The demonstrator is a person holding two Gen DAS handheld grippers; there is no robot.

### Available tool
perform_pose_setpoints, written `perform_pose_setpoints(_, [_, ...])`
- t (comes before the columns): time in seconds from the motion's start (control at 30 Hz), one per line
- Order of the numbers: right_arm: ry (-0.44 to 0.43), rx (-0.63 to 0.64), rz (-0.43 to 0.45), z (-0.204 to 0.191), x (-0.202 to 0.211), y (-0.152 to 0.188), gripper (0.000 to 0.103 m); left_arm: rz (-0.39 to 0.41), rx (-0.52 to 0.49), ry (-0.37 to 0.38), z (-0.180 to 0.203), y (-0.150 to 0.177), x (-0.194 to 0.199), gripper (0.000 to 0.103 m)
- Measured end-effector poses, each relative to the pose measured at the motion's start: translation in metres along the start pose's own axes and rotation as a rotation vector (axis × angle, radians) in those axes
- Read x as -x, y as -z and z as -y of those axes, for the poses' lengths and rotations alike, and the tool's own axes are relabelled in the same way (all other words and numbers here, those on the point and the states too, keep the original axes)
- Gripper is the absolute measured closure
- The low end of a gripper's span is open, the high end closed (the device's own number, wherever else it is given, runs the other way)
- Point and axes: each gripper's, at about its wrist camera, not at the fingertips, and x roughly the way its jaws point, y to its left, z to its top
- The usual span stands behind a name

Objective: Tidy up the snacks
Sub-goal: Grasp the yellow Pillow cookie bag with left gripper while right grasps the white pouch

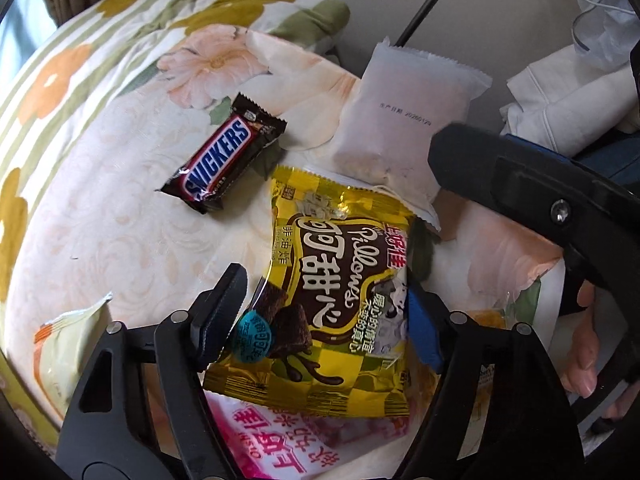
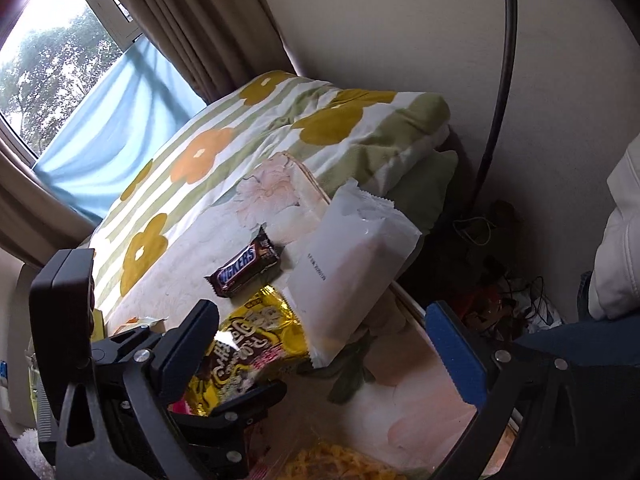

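Figure: pick-up of one snack from a loose pile on a bed. The left gripper (image 1: 320, 312) is straddling the yellow Pillows packet (image 1: 332, 292), one finger at each side edge of the pouch; whether the pads are pressing the foil yet or only lying beside it cannot be told from the left wrist view. The packet is lying flat on the floral bedspread (image 1: 120, 220), its lower end overlapping a pink packet (image 1: 280, 440) and its upper corner tucked against a white sealed pouch (image 1: 404, 120); a Snickers bar (image 1: 224, 160) is resting apart, up and to the left. The right gripper (image 2: 320, 344) is hovering over the white pouch (image 2: 352, 268) with its fingers spread wide and nothing between them, so it is released. To do this step well, the operator is best closing squarely on the packet's puffed middle rather than on a thin sealed edge, since slick foil is likely to slip from a shallow pinch. Lifting straight up before travelling sideways should avoid dragging the pink packet underneath or nudging the white pouch. Pressing too hard risks crushing the contents; a gentle, centred grip is likely sufficient for so light a pouch.
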Motion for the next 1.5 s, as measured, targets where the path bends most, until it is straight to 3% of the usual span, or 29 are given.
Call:
perform_pose_setpoints(0.33, [-0.008, 0.031, 0.042, 0.008, -0.015, -0.010, 0.002, 0.026, 0.023, 0.023, -0.006, 0.005, 0.005, 0.044])
perform_pose_setpoints(0.7, [0.007, 0.030, 0.021, 0.006, -0.040, -0.013, 0.026, 0.045, 0.014, -0.007, -0.010, 0.009, 0.020, 0.045])
perform_pose_setpoints(0.77, [0.033, 0.045, 0.027, 0.005, -0.042, -0.014, 0.039, 0.047, 0.017, -0.008, -0.012, 0.009, 0.021, 0.045])
perform_pose_setpoints(0.87, [0.052, 0.054, 0.034, 0.006, -0.041, -0.013, 0.048, 0.052, 0.021, -0.012, -0.014, 0.010, 0.024, 0.045])
perform_pose_setpoints(1.07, [0.069, 0.065, 0.062, 0.004, -0.036, -0.011, 0.056, 0.067, 0.031, -0.015, -0.015, 0.010, 0.029, 0.045])
perform_pose_setpoints(1.5, [0.014, 0.088, 0.090, -0.006, -0.020, -0.017, 0.070, 0.105, 0.064, -0.030, -0.014, 0.018, 0.049, 0.045])
